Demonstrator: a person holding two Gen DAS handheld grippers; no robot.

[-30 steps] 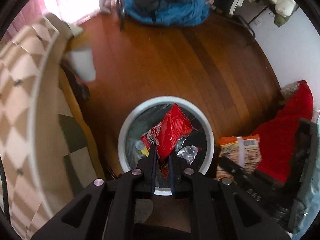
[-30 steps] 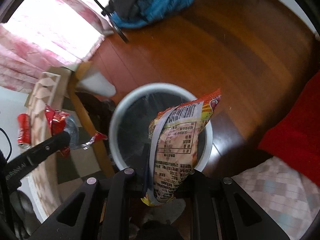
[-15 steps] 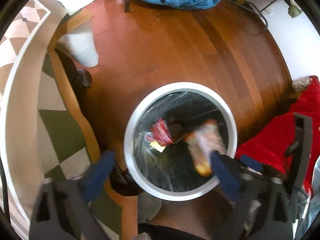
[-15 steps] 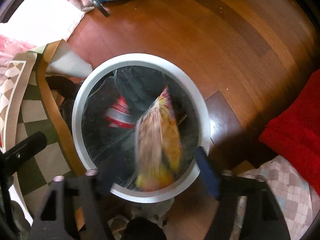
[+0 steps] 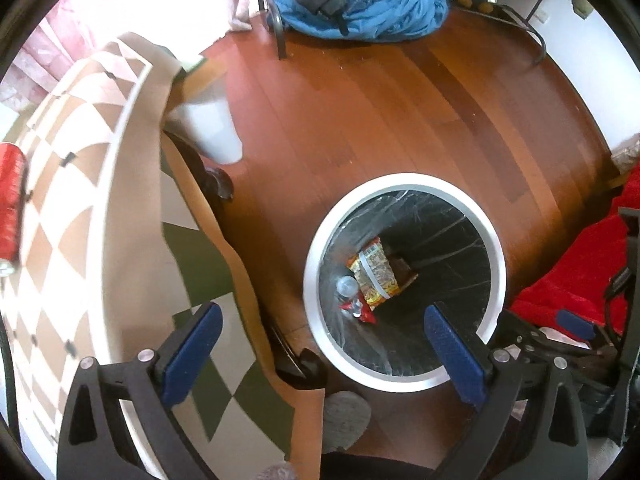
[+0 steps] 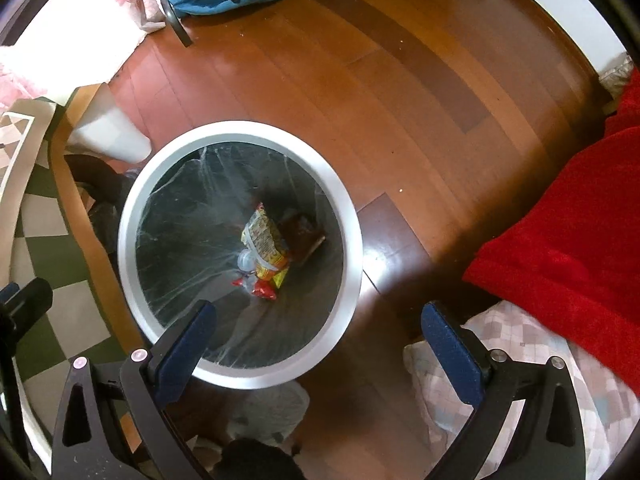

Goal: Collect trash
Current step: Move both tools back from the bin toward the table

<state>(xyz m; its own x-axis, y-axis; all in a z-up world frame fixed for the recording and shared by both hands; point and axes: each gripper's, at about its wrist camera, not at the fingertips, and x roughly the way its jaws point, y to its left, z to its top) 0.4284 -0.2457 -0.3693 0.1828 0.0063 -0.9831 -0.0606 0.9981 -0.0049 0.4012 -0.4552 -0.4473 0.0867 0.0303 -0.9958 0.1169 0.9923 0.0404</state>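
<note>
Left wrist view: left gripper [image 5: 320,350] hangs above the round white-rimmed bin with a clear liner [image 5: 496,256], blue pads spread fully wide, nothing between them. Orange-yellow snack packet [image 5: 374,272] lies at the bin bottom beside a crumpled red wrapper [image 5: 366,314]. Red drink can [image 5: 10,208] lies on the patterned tabletop; judged the next pickup, needing a swing over to the table

Right wrist view: right gripper [image 6: 316,334] over the same bin, jaws opening to their widest, empty. Drop step looks done for both
</note>
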